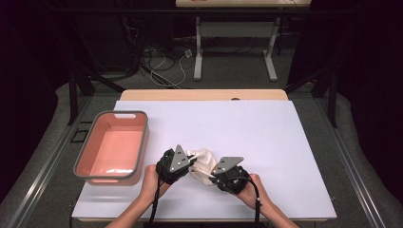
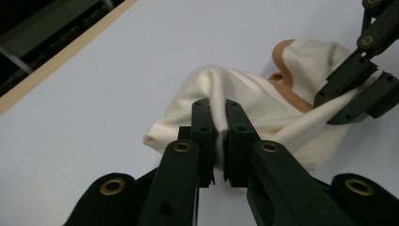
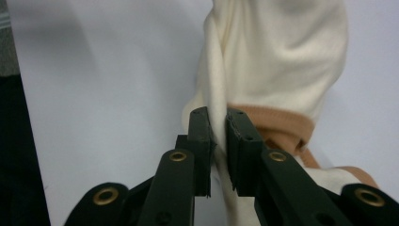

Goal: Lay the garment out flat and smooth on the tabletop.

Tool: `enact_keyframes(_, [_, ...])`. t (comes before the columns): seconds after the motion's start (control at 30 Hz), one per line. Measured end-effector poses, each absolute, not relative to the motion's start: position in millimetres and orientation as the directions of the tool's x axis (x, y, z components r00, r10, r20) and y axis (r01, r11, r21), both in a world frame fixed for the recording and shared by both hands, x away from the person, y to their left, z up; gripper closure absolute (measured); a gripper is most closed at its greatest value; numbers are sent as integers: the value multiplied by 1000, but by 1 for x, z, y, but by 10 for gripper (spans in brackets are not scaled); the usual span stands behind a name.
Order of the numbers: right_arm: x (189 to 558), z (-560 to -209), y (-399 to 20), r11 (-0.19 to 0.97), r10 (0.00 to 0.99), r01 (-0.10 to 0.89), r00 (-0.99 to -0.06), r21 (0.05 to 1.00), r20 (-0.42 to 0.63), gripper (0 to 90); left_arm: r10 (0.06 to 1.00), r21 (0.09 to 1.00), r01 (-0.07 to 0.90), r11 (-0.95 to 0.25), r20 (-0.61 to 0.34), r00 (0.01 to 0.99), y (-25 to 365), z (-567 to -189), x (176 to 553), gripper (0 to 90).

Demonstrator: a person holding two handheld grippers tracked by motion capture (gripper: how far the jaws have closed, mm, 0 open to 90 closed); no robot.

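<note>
1. Pinching a fold of the cream garment (image 2: pixel 244 101), the left gripper (image 2: pixel 217 117) has its two black jaws pressed almost together on the cloth; in the high view this left gripper (image 1: pixel 189 160) sits at the garment's left edge, its grey plate tilted up.
2. Clamped likewise, the right gripper (image 3: pixel 217 126) holds a twisted ridge of the same garment (image 3: pixel 277 52) between its jaws, just beside a tan ribbed band (image 3: pixel 282 120); seen from above, the right gripper (image 1: pixel 213 176) meets the cloth at its lower right.
3. The garment (image 1: pixel 203 159) lies bunched on the white table cover (image 1: pixel 266 137), near the front edge, between the two grippers.
4. A pink bin with a grey rim (image 1: pixel 81 159) stands on the cover's left side, apart from the cloth.
5. The person's hands (image 1: pixel 151 183) grip each tool from the bottom of the high view.
</note>
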State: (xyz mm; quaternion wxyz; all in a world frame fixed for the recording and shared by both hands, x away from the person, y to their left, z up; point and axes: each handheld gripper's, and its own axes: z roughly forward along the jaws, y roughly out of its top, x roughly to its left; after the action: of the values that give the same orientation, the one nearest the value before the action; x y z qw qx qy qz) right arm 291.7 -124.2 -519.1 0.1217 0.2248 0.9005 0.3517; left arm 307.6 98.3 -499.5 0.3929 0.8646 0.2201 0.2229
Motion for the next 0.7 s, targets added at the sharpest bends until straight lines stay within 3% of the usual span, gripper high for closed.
enact_keyframes(0.27, [294, -529, -125, 695, 465, 349, -885, 629, -22, 772, 598, 743, 284, -606, 190, 778, 109, -506, 307, 848])
enact_keyframes(0.43, [296, -530, -127, 696, 468, 364, -884, 619, -7, 705, 623, 718, 337, -609, 170, 763, 120, -515, 308, 846])
enact_keyframes(0.7, [299, -521, -133, 631, 487, 381, -872, 675, 37, 570, 630, 689, 385, -613, 134, 765, 125, -525, 317, 836])
